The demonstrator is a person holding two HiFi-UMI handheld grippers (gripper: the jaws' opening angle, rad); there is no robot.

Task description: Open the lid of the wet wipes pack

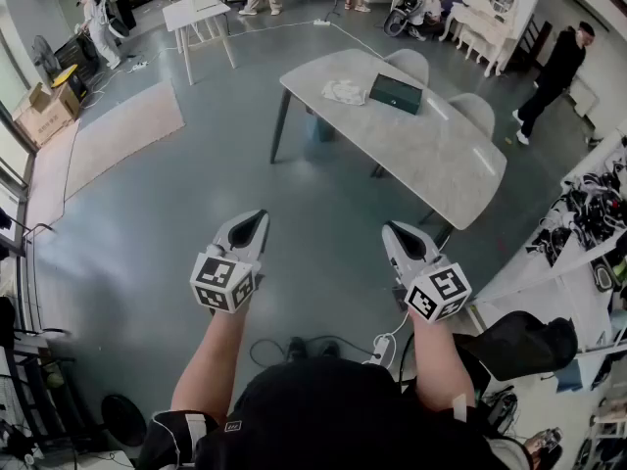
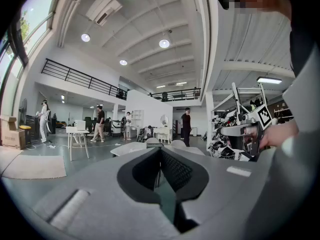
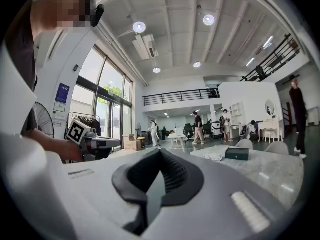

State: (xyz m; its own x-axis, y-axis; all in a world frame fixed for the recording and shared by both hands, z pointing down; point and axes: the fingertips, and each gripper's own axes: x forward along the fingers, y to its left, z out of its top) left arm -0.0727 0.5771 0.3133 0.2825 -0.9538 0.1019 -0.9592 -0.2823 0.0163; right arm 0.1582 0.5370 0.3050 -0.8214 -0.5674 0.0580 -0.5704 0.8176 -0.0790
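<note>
The wet wipes pack [image 1: 396,93], a dark green flat pack, lies on the far side of a pale marble table [image 1: 431,155], next to a crumpled white cloth [image 1: 343,91]. It also shows in the right gripper view, as the pack [image 3: 236,154] on the table [image 3: 272,169]. Both grippers hang in the air well short of the table, over the grey floor. My left gripper [image 1: 257,215] [image 2: 160,151] is shut and holds nothing. My right gripper [image 1: 389,226] [image 3: 160,151] has its jaws together as well, with nothing between them. Each gripper shows in the other's view, held level.
Two pale chairs [image 1: 409,62] [image 1: 473,111] stand behind the table. A cluttered shelf [image 1: 588,213] lines the right side. Cables [image 1: 323,346] lie on the floor near my feet. A small white table [image 1: 201,18] and several people stand farther off.
</note>
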